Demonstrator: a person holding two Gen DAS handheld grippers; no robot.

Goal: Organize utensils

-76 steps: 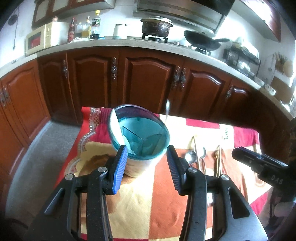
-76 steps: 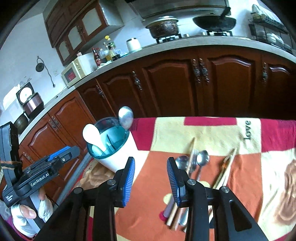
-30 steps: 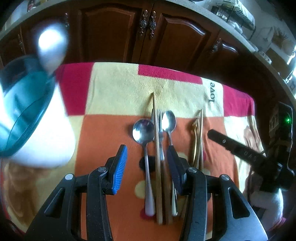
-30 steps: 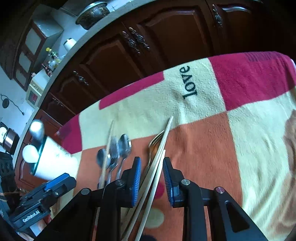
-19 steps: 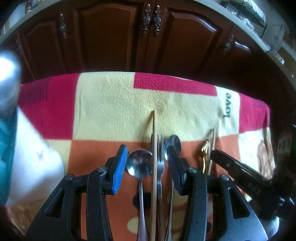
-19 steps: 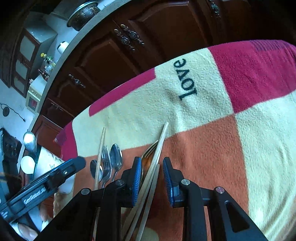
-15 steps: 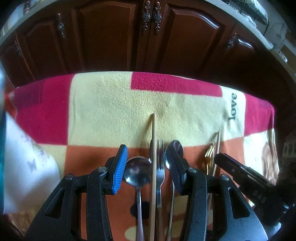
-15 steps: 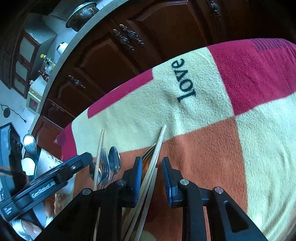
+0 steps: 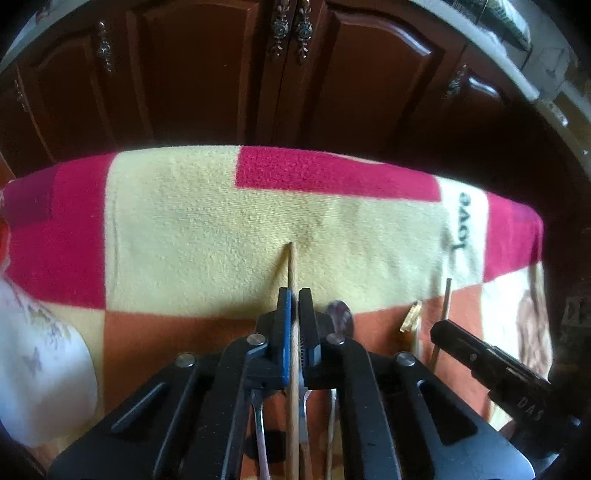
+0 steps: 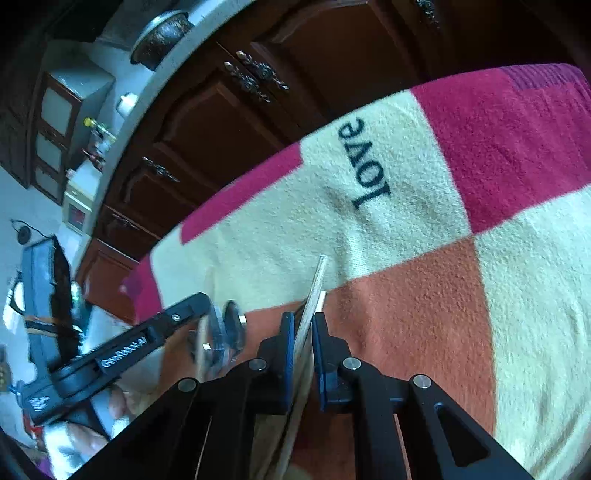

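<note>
My left gripper [image 9: 294, 295] is shut on a wooden chopstick [image 9: 290, 266] that lies on the checked cloth [image 9: 207, 221], its tip poking out ahead of the fingers. Spoons [image 9: 340, 314] and a fork lie under and beside the fingers, mostly hidden. My right gripper [image 10: 303, 319] is shut on a pair of pale chopsticks [image 10: 317, 284] to the right of that pile; the left gripper [image 10: 210, 317] shows in the right wrist view. A gold utensil [image 9: 410, 317] and another chopstick [image 9: 445, 299] lie further right. The white utensil holder [image 9: 40, 354] stands at the left edge.
The cloth [image 10: 406, 295] covers the table and bears the word "love" [image 10: 365, 173]. Dark wooden cabinets [image 9: 288, 74] stand behind the table's far edge. A pot [image 10: 162, 33] sits on the counter above them.
Both grippers have dropped down to the cloth and closed: the left onto the single chopstick, the right onto the pair of chopsticks. Before, both stood open above the utensils.
</note>
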